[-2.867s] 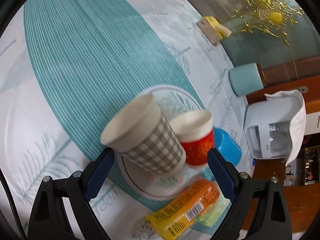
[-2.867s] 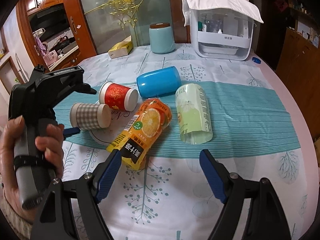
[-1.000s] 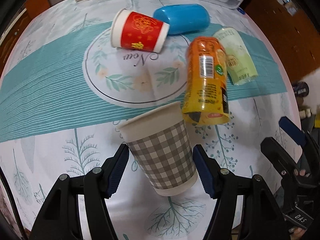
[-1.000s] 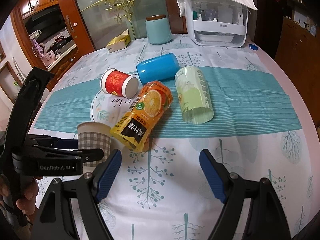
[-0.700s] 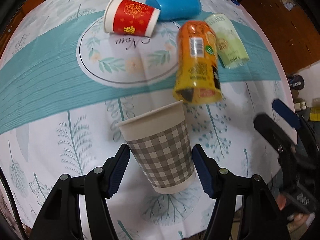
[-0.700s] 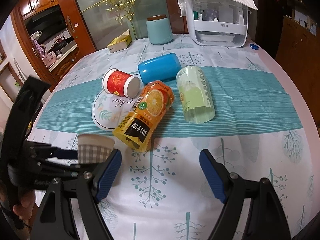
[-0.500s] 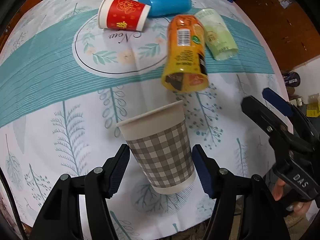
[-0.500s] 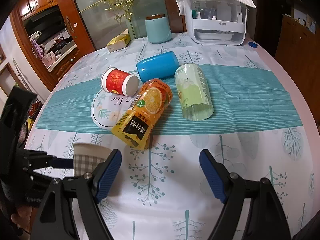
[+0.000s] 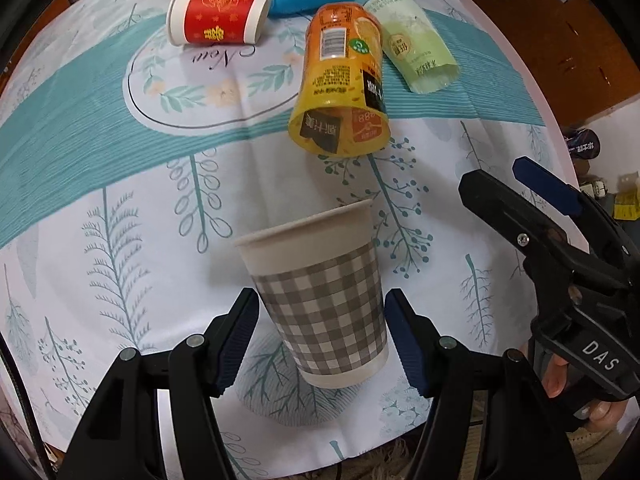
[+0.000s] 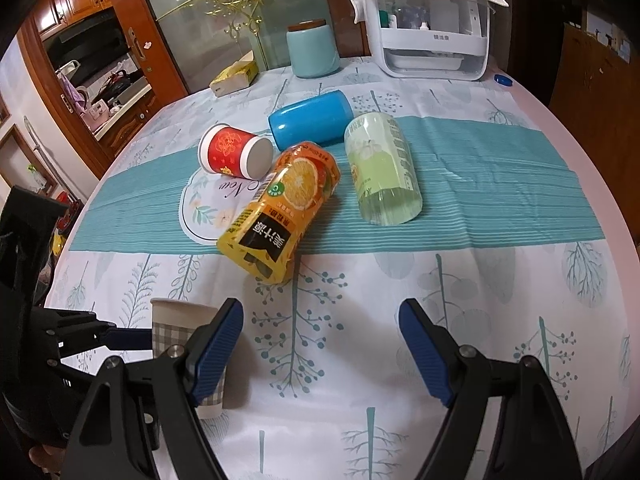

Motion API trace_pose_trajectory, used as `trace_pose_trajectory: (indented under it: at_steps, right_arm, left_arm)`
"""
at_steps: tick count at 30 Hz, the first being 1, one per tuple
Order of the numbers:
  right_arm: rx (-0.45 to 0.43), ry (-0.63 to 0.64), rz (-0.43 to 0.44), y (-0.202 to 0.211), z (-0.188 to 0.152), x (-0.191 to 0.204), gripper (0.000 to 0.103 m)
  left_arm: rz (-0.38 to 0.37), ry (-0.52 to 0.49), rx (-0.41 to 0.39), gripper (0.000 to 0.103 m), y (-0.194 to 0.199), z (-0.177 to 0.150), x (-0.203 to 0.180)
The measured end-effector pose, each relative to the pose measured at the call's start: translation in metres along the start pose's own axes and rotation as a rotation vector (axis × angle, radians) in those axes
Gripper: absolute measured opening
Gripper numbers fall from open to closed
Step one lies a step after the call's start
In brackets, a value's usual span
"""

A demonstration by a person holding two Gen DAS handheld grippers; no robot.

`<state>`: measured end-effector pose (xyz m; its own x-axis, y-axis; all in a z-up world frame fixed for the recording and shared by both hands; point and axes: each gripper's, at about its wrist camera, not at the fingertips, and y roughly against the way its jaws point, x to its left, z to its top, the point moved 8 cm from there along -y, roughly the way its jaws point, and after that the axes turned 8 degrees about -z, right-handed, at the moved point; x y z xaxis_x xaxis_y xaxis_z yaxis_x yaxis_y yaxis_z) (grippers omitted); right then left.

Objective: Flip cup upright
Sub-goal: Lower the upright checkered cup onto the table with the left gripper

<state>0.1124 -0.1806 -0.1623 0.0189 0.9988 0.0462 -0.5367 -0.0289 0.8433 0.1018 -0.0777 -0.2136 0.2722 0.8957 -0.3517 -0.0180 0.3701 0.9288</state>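
Observation:
A grey checked paper cup (image 9: 320,300) stands upright, mouth up, near the table's front edge. My left gripper (image 9: 322,326) is shut on the checked cup, its blue pads pressed on both sides of the lower wall. The cup's base is at or just above the cloth; I cannot tell which. The cup also shows at the lower left of the right wrist view (image 10: 176,324), partly hidden by my right gripper's finger. My right gripper (image 10: 320,336) is open and empty above the cloth, right of the cup.
Lying on their sides further back are a red paper cup (image 10: 234,152), a blue cup (image 10: 310,120), an orange cup (image 10: 280,210) and a pale green cup (image 10: 382,168). A teal jar (image 10: 314,50), a white dispenser (image 10: 434,38) and a tissue box (image 10: 234,78) stand at the far edge.
My left gripper has carried the checked cup from beside the red cup towards the table's front edge, turning it from tilted to upright. My right gripper has barely moved.

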Motion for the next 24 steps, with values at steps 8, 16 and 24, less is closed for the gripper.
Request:
trace_pose_trajectory:
  at_steps: [8,16,24]
  right_arm:
    - [-0.002,0.001,0.002,0.003,-0.002,0.0,0.081]
    - [-0.004,0.0,0.017,0.011,-0.001,0.003,0.081]
    - [0.007,-0.009,0.071,0.025,-0.003,0.009,0.081]
  left_arm:
    - [-0.023,0.029,0.008,0.074,-0.003,-0.005,0.002]
    - [-0.044,0.037,-0.002,0.074,0.008,-0.013,0.002]
    - [-0.042,0.026,-0.031,0.074,0.033,-0.03,0.004]
